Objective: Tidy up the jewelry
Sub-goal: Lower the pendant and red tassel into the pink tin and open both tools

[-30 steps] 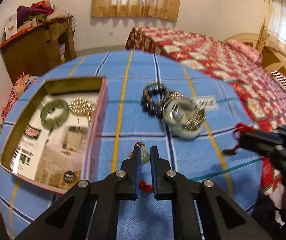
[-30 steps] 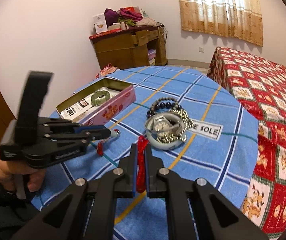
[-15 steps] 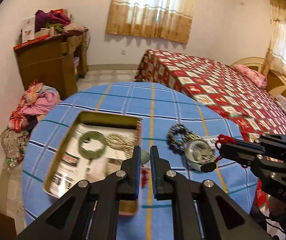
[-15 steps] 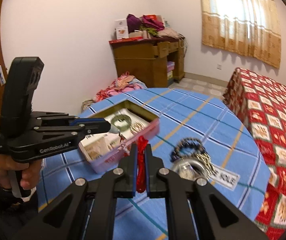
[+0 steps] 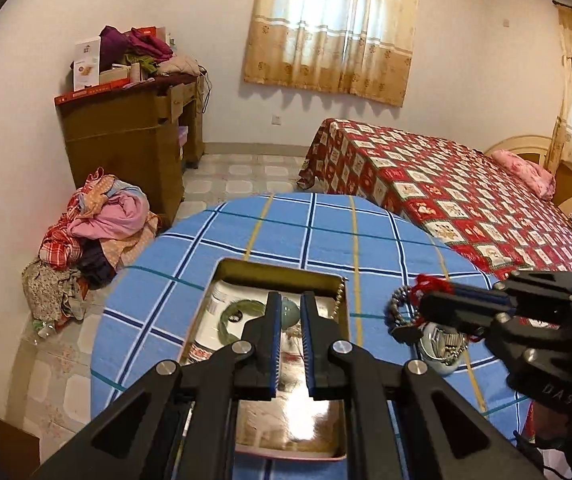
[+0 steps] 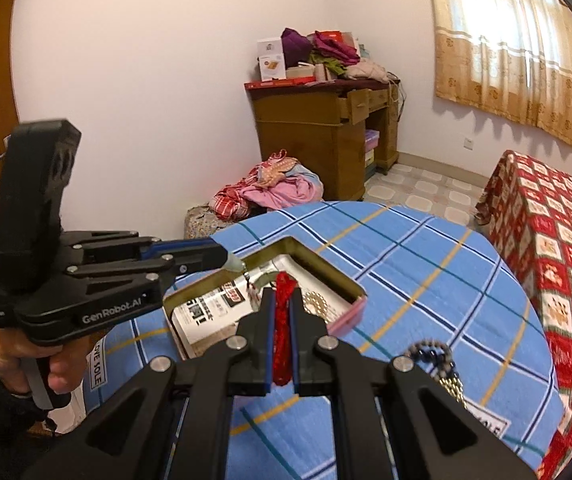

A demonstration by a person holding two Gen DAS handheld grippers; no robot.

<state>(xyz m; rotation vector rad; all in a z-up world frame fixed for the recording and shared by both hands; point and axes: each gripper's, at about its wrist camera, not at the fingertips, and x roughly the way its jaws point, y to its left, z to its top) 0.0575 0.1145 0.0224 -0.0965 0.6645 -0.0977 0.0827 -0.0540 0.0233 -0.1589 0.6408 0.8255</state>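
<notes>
Keep both grippers pinching the pendant necklace: left gripper [image 5: 289,312] on the jade pendant [image 5: 289,314], right gripper [image 6: 282,312] on its red cord [image 6: 282,336] (don't pull them apart), and lower it over the near half of the tin [image 5: 282,270].

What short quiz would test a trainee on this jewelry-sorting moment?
1. True or false: the right gripper is shut on a red knotted cord.
2. Which item lies inside the open gold-lined tin box? A) green ring-shaped bangle B) silver wristwatch C) dark beaded bracelet
3. Fill in: the left gripper pinches a pale green stone ____.

Key: 1 true; 2 A; 3 pendant.
</notes>
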